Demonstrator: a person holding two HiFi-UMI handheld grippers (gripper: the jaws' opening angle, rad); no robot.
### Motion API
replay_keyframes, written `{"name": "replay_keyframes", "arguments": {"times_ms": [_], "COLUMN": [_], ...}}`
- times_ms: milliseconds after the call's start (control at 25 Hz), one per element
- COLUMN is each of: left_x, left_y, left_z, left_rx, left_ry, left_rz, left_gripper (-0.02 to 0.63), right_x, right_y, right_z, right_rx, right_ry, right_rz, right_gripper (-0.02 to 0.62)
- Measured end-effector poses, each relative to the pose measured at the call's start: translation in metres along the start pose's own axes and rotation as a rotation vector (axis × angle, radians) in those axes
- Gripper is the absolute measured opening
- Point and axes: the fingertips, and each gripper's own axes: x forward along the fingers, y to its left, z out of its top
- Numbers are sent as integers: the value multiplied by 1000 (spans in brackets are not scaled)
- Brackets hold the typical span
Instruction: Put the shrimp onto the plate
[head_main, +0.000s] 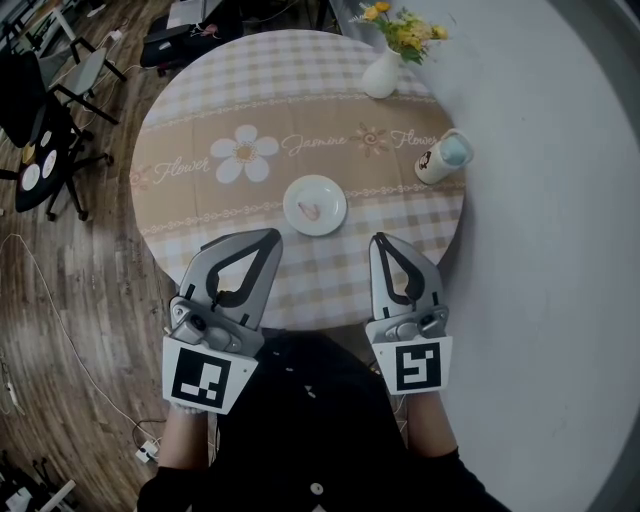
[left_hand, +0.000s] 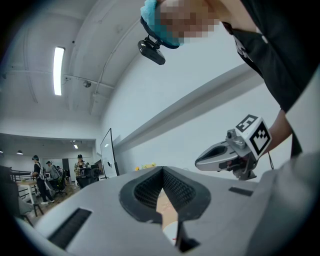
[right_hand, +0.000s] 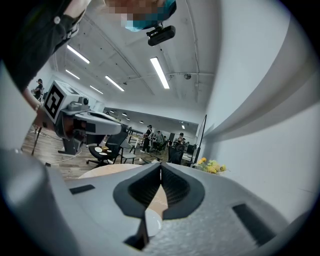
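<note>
Shrimp (head_main: 309, 210): small pink piece, lying on the white plate (head_main: 331, 200), a little left of the plate's centre. Nothing touches it. The plate sits near the middle of the round table (head_main: 200, 120), on a beige and white checked tablecloth (head_main: 330, 270) with a band of flower print running left to right just beyond the plate. Left gripper (head_main: 272, 236): held above the near left part of the table, tips pointing toward the plate, well short of it. In the left gripper view its jaws are pressed together at the tips and grip nothing; only tablecloth and a slice of white plate show through the gap behind the pads. Right gripper (head_main: 379, 241): above the near right part of the table, likewise apart from the plate. In the right gripper view its jaws meet at the tips with nothing between them, and a slice of the plate shows below. Far right on the table: a white vase (head_main: 382, 74) with yellow flowers (head_main: 405, 28). To the right of the plate, near the table edge, a cup (head_main: 442, 158) with a pale blue top, tilted. Off the table to the far left: a black office chair (head_main: 40, 140) on the wooden floor (head_main: 110, 250), and a thin cable (head_main: 60, 330) trailing across the boards.
</note>
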Motion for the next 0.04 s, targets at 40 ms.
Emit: {"name": "replay_keyframes", "arguments": {"times_ms": [40], "left_x": [0], "left_y": [0], "left_z": [0], "left_rx": [1], "left_ry": [0], "left_rz": [-1], "left_gripper": [0], "right_x": [0], "right_y": [0], "right_z": [-1], "right_rx": [1], "right_ry": [2], "right_rz": [1], "right_gripper": [2]}}
